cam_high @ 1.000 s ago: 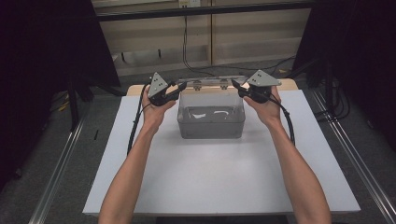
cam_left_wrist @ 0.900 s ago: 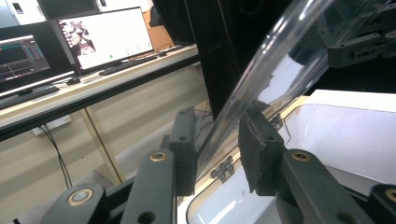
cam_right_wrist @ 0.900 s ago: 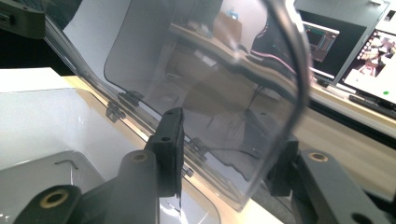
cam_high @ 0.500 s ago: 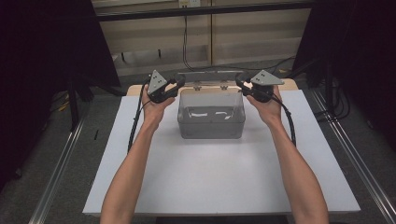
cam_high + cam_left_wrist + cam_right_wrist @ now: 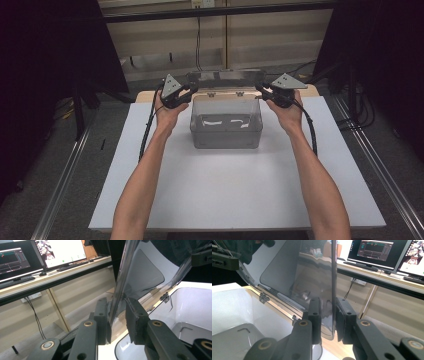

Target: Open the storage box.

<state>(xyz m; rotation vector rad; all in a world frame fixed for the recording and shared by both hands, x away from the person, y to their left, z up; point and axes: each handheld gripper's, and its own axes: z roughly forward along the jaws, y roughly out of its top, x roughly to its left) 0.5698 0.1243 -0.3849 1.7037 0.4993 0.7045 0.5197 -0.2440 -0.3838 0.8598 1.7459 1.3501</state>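
A clear plastic box stands at the far middle of the white board. Its hinged lid is swung up and stands over the back edge. My left gripper is shut on the lid's left edge, and the lid runs up between its pads. My right gripper has just been closing and pinches the right edge of the lid between its pads. The open box has a small bent key-like shape on its floor.
Metal rails run along both sides of the board. Behind the table a desk carries lit monitors and keyboards. Cables hang down the back wall. The person's forearms reach in from the near edge.
The lid has swung a little higher and farther back on its hinges. Both hands have stayed at its two side edges, almost in place.
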